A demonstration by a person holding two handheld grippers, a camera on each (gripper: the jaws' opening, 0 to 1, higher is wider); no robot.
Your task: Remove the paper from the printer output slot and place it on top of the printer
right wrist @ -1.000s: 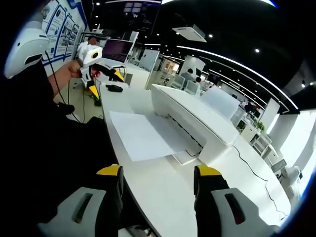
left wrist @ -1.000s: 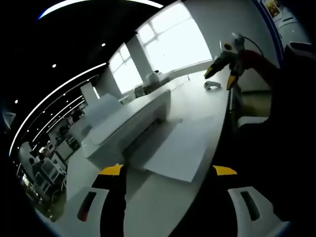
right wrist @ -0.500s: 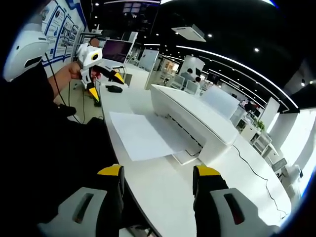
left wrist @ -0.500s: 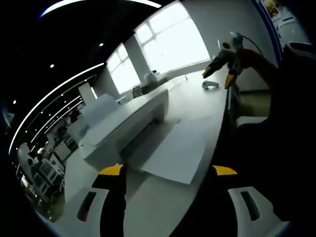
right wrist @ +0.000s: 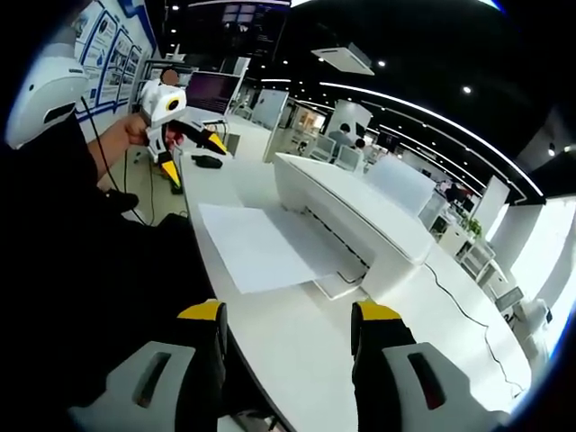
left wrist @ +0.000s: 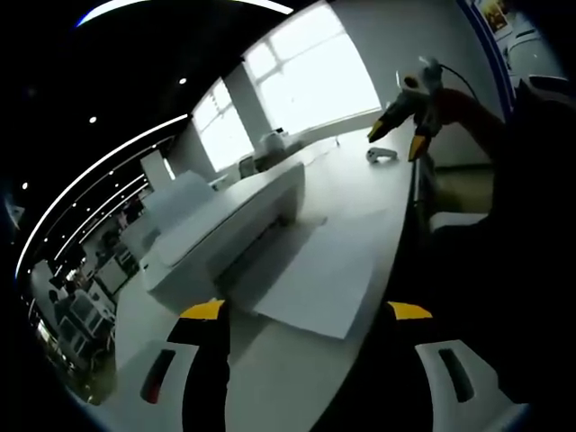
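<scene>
paper [right wrist: 256, 245] lying flat in printer [right wrist: 351, 220] output slot, sticking out over white counter [right wrist: 297, 346] | left gripper [left wrist: 306, 310] fingers spread, nothing held, above counter edge | right gripper [right wrist: 286, 310] fingers spread, nothing held, near paper corner

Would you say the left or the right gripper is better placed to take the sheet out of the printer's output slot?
It is a close call; probably the left gripper. Its open jaws frame the paper's near edge, while the right gripper points more at bare table beside the printer. Both hang open and apart from the sheet.
</scene>
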